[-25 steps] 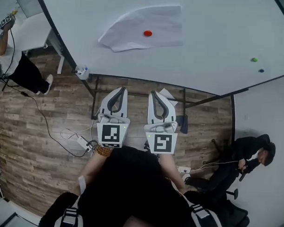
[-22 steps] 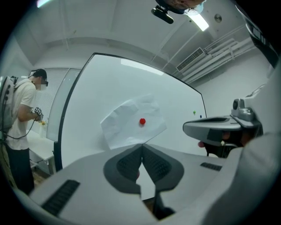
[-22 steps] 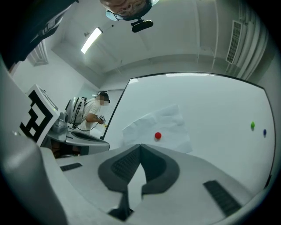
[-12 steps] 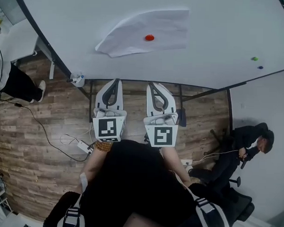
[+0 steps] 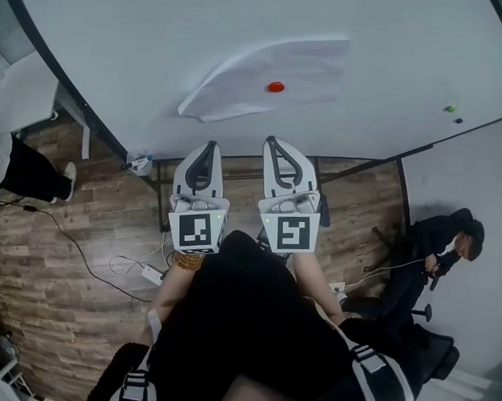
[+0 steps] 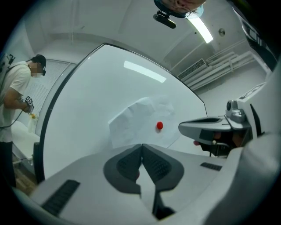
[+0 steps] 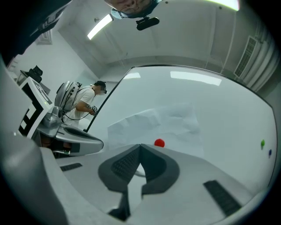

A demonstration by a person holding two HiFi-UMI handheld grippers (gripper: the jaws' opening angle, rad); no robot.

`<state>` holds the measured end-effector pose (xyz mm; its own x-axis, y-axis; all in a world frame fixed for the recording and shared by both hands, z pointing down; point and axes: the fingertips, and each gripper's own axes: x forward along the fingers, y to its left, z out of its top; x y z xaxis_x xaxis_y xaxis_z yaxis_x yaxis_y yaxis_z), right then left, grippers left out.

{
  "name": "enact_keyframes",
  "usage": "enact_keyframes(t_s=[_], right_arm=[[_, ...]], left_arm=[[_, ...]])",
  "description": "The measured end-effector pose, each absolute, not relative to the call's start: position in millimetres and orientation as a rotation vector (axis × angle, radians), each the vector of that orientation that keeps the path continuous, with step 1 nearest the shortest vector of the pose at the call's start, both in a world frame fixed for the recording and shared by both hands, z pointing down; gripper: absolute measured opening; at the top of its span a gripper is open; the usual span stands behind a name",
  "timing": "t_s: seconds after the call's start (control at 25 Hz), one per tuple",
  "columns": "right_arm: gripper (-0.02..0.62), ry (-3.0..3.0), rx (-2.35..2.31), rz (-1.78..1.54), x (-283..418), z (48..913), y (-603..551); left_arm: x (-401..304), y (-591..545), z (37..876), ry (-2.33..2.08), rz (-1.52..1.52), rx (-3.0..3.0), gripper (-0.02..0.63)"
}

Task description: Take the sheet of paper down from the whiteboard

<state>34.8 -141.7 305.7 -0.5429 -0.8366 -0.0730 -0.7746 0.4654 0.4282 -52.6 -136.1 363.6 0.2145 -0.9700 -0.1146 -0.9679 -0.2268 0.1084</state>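
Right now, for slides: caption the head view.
Shut left gripper and right gripper face paper sheet under red magnet on whiteboard.

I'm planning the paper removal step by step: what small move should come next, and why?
Probably open the right gripper and ease it toward the red magnet. It and the left gripper are shut, empty, short of the whiteboard, and that magnet alone seems to pin the sheet of paper.

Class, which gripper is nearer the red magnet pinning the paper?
Right. The right gripper points almost straight at the red magnet; the left gripper sits off to its left.
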Motion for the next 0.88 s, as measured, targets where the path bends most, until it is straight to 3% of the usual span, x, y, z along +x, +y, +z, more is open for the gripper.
enact_keyframes(t_s=[0.88], right_arm=[[0.0,-2.475,1.533,-0.683,59.7,297.7,-192.8]], left_arm=[[-55.9,-172.2,370.1,-1.935,-0.287,2.454,0.012]])
